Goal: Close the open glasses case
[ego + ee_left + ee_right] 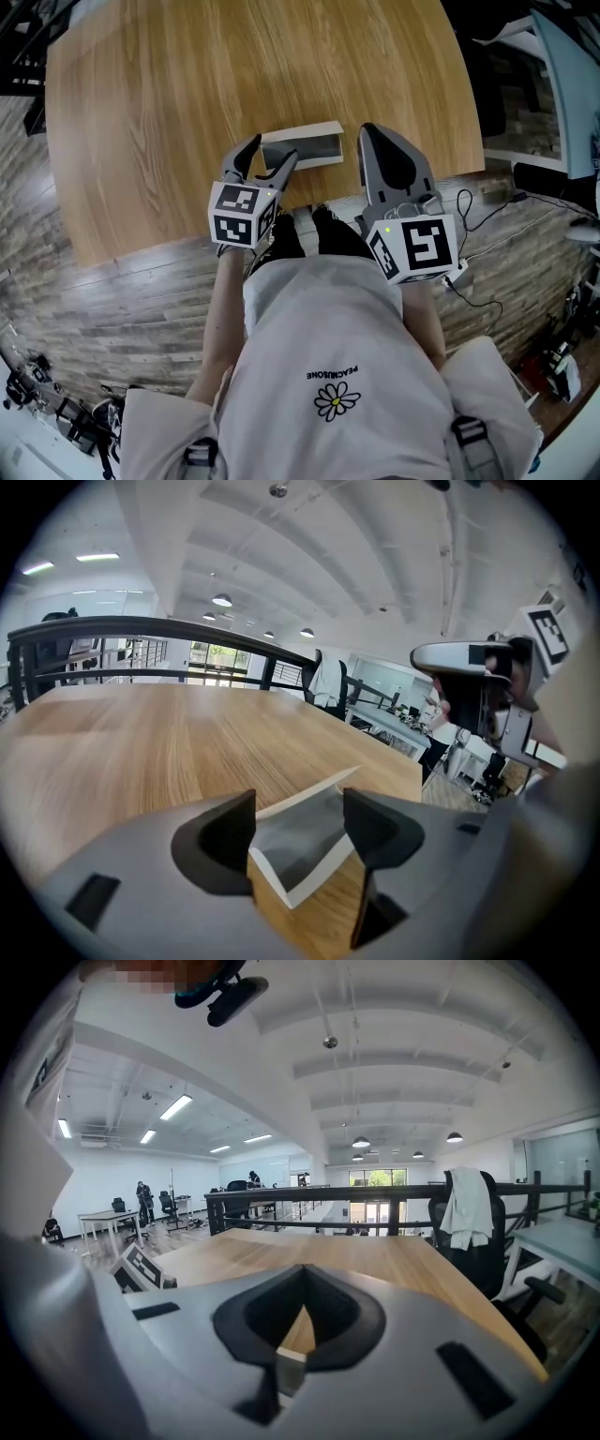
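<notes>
Open glasses case [302, 148], grey inside with pale rim, lies at near edge of round wooden table [169, 84]. Left gripper [273, 150] has jaws wide apart, straddling case's left end. Right gripper [367, 131] sits just right of case, jaws closed tip to tip, empty. Cables [483, 225] trail over grey plank floor [103, 300] at right. Black railing [375, 1192] and draped office chair [469, 1218] stand beyond table's far side.

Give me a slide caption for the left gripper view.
Left gripper, jaws apart, frames a corner of the open glasses case lying on the wooden table.
</notes>
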